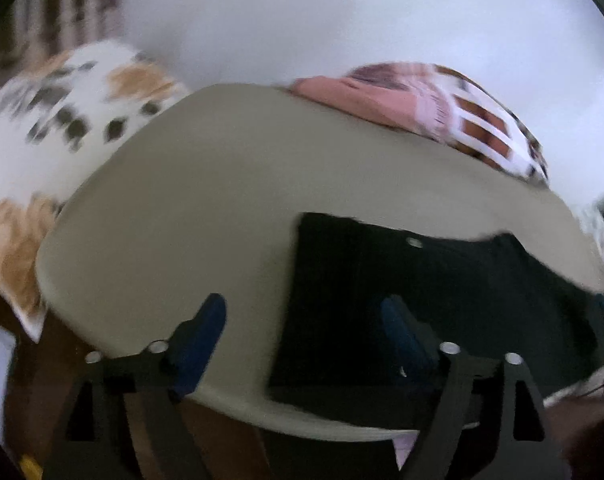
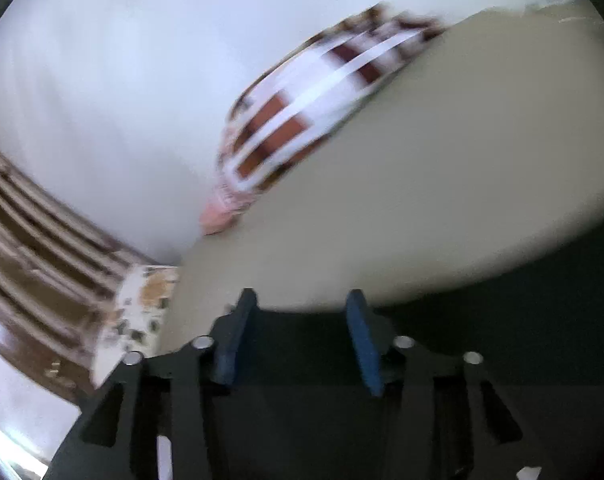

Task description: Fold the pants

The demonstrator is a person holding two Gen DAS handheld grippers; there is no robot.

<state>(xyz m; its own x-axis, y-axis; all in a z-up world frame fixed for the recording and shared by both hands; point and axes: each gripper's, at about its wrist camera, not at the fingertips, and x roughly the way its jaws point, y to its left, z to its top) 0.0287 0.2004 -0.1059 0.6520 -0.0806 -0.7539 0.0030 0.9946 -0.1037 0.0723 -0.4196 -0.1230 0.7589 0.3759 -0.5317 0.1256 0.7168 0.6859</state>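
Though both views are smeared with blur, the shapes read well enough. I am working over a beige table [image 1: 206, 200] with a smooth, matte top and rounded corners. On its near right part lie the pants [image 1: 441, 300], dark, almost black cloth spread flat, with a straight left edge and a small round metal button [image 1: 413, 243] showing near the far edge.

My left gripper [image 1: 302, 328] has its two blue-padded fingers spread wide apart with nothing between them. Its left finger [image 1: 204, 332] is over bare tabletop and its right finger [image 1: 399, 332] is over the dark cloth; I cannot tell whether either pad actually touches the surface.

My right gripper [image 2: 300, 332] is also parted, less widely, and holds nothing. Its fingertips sit at the far edge of the pants [image 2: 501, 340], where the dark fabric meets the pale table [image 2: 461, 160]; whether it touches the cloth I cannot tell.

Along the far right edge of the table lies a folded cloth [image 1: 485, 124] in a brown and white check, with a softer pink piece [image 1: 341, 92] beside it. To the left, off the table, is a white fabric [image 1: 74, 120] printed with dark spots and orange patches. Behind everything stands a plain white wall [image 1: 341, 12].
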